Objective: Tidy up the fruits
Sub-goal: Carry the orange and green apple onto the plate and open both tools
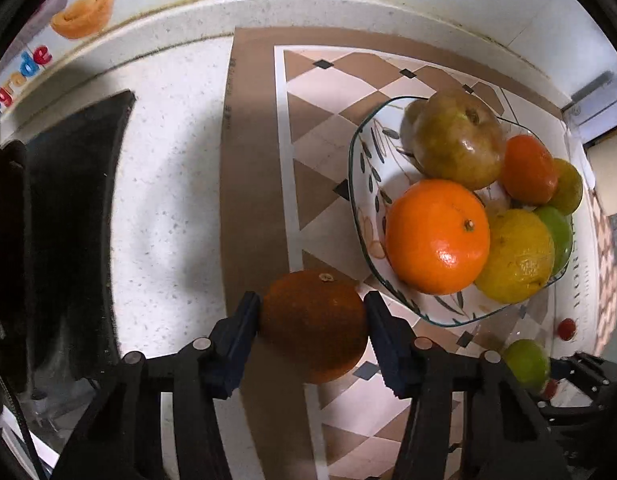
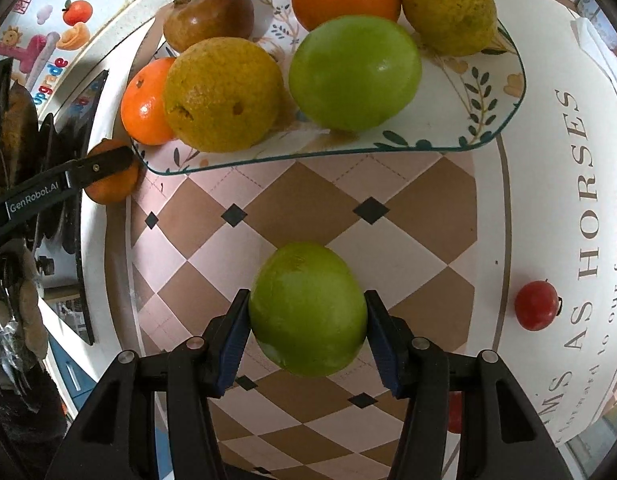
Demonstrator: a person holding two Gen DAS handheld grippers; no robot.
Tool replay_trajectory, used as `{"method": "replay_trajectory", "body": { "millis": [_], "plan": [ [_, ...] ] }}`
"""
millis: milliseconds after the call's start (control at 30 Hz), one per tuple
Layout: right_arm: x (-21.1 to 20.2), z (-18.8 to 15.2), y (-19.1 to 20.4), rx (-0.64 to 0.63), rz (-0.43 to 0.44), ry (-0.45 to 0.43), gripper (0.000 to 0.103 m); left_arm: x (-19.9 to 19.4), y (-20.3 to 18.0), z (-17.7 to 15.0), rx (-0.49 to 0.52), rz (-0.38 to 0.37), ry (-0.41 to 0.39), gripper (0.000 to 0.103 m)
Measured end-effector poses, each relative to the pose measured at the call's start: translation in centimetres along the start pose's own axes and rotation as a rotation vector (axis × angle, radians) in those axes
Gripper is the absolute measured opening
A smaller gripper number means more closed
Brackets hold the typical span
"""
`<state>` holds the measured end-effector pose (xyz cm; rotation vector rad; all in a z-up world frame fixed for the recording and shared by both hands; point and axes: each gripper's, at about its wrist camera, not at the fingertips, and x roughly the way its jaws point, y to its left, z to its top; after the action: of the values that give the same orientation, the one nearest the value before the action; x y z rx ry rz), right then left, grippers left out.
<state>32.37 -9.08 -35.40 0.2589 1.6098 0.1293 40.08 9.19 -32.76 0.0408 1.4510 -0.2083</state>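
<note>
My left gripper (image 1: 313,316) is shut on a dark orange (image 1: 314,326), held above the checkered mat just left of the glass plate (image 1: 362,200). The plate holds a bright orange (image 1: 438,236), a brown pear (image 1: 456,138), a yellow lemon (image 1: 516,256) and several other fruits. My right gripper (image 2: 307,330) is shut on a green apple (image 2: 308,310), held over the mat in front of the plate (image 2: 448,128). The plate there shows another green apple (image 2: 354,74) and a yellow fruit (image 2: 222,94). The left gripper with its orange (image 2: 108,188) shows at the plate's left edge.
A small red fruit (image 2: 535,305) lies on the white printed mat at the right; it also shows in the left wrist view (image 1: 566,329). A black object (image 1: 72,232) stands on the white counter at the left. A wall with fruit stickers (image 1: 100,0) runs behind.
</note>
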Motion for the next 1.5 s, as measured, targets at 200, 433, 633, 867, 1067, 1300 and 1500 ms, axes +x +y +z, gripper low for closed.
{"method": "replay_trajectory", "body": {
  "millis": [200,433,633,867,1067,1300,1500],
  "plan": [
    [-0.3,-1.0,-0.8,-0.002,-0.002,0.008,0.058,-0.6,-0.7,-2.7,-0.019,-0.016,0.006,0.051],
    [-0.5,-2.3,-1.8,-0.026,-0.032,0.008,0.058,-1.7,-1.6,-7.6,-0.076,-0.087,0.052,0.051],
    [-0.4,-2.1,-2.7,-0.012,-0.018,-0.003,0.058,-1.0,-2.3,-9.3,-0.064,-0.068,0.05,0.051],
    [-0.1,-1.7,-2.6,-0.017,-0.014,-0.007,0.058,-1.0,-2.8,-8.2,-0.04,-0.059,0.024,0.051],
    [-1.3,-1.4,-3.0,-0.017,0.013,-0.035,0.058,-2.8,-3.8,-5.0,-0.006,-0.07,-0.024,0.051],
    [-5.0,0.2,-3.2,-0.01,0.065,-0.109,0.058,-7.5,-6.5,-1.0,0.025,-0.138,-0.119,0.051],
    [-10.0,4.3,-6.4,0.085,0.135,-0.213,0.058,-9.2,-9.5,4.4,0.064,-0.21,-0.142,0.051]
  ]
}}
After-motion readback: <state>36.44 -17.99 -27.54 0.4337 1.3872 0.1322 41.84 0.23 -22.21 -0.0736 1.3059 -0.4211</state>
